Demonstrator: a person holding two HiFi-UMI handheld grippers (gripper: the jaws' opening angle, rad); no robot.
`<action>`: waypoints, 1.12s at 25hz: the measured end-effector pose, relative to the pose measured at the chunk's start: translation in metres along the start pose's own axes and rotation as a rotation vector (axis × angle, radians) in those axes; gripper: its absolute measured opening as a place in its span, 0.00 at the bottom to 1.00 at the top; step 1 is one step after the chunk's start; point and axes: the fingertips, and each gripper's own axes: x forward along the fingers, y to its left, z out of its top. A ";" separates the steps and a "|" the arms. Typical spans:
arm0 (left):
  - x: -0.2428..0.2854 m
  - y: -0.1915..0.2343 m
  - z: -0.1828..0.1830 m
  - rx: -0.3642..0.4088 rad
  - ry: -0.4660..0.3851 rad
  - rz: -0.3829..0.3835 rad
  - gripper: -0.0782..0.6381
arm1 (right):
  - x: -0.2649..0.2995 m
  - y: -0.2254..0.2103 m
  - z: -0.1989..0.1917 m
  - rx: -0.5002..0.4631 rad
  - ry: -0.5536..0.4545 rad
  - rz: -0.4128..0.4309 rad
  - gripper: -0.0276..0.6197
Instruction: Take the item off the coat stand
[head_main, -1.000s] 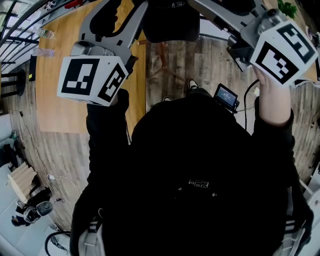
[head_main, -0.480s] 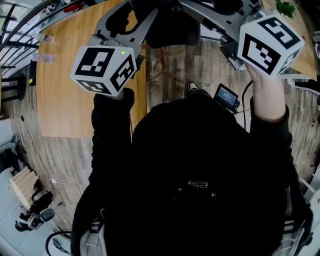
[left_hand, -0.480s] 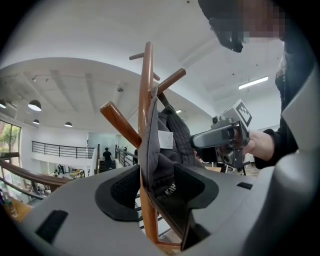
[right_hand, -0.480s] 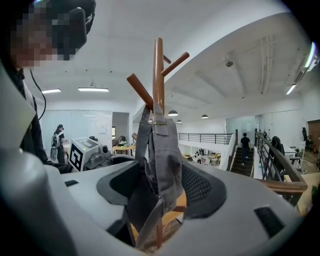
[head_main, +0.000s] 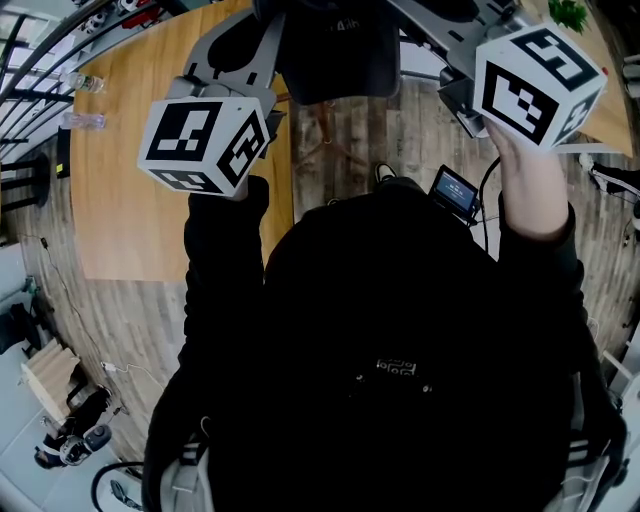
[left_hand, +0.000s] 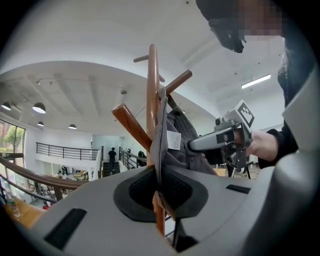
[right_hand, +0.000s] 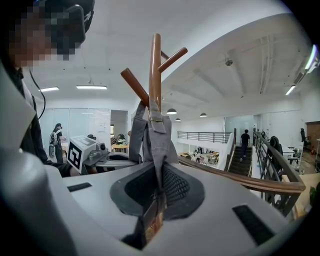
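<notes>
Cloth of the grey item (left_hand: 182, 150) is pinched by both pairs of jaws, which have just been closing. In the left gripper view, the left gripper (left_hand: 160, 192) is seen pressed onto a fold of the fabric just beside the pole of the wooden coat stand (left_hand: 152, 85), below a white label (left_hand: 173, 140). In the right gripper view, the right gripper (right_hand: 156, 197) is clamped on a grey strap (right_hand: 159, 150) that runs down from a buckle (right_hand: 156, 120) at the pole. The item is hung from the stand's slanted pegs, is draped against the pole, and is gripped from opposite sides. In the head view, the left marker cube (head_main: 205, 145) and the right marker cube (head_main: 535, 85) are held up in front of the person, above a wooden floor (head_main: 340, 150) and a pale worktop (head_main: 130, 200).
</notes>
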 end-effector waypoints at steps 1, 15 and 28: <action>0.000 0.000 0.000 0.000 -0.002 -0.001 0.14 | 0.000 0.001 0.001 -0.002 0.003 -0.002 0.10; -0.005 0.001 0.014 0.011 -0.037 0.006 0.13 | 0.001 0.006 0.008 -0.015 0.000 0.008 0.09; -0.018 -0.001 0.026 0.020 -0.082 0.033 0.13 | -0.002 0.018 0.018 -0.043 -0.046 0.064 0.09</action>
